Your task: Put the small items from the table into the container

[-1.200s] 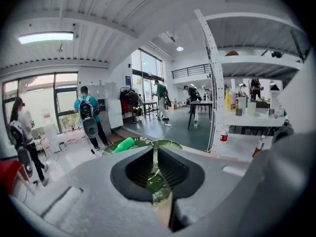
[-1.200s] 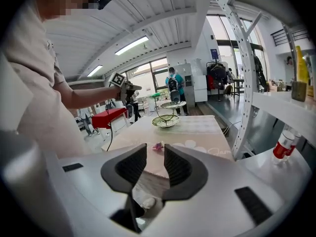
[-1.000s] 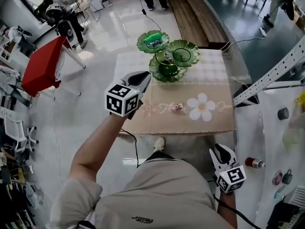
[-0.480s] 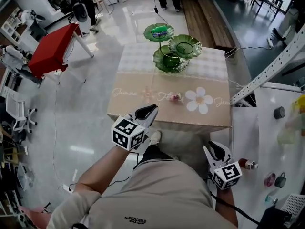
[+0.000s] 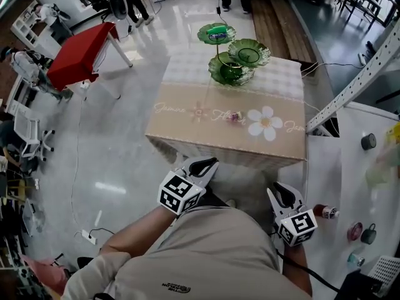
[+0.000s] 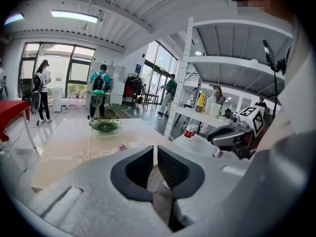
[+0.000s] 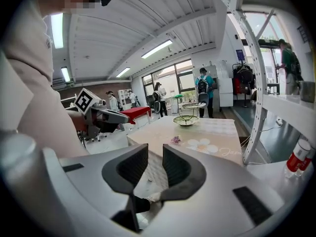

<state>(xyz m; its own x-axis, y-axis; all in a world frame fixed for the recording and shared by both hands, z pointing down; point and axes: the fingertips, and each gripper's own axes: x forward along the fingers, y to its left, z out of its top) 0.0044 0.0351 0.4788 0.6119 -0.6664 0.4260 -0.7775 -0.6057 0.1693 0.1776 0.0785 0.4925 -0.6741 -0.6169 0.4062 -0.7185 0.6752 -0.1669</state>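
Squarely ahead stands the square table under a beige cloth printed with a white flower (image 5: 181, 133). Midway along its far edge stands the green glass stand of 3 scalloped dishes (image 5: 232, 70). The highest dish overhangs that edge and carries a teal packet (image 5: 217, 35). Both tools hang off the table, short of its near edge. The left gripper (image 5: 203, 165) sits ahead of the near edge's left half, its jaws brought together to a thin slit with nothing in them. The right gripper (image 5: 282, 194), by the near right corner, is closing, with a clear gap and nothing between its pads. The small pink wrapped item (image 5: 235, 116) lies near the table's middle, just left of the printed flower and well apart from both grippers.
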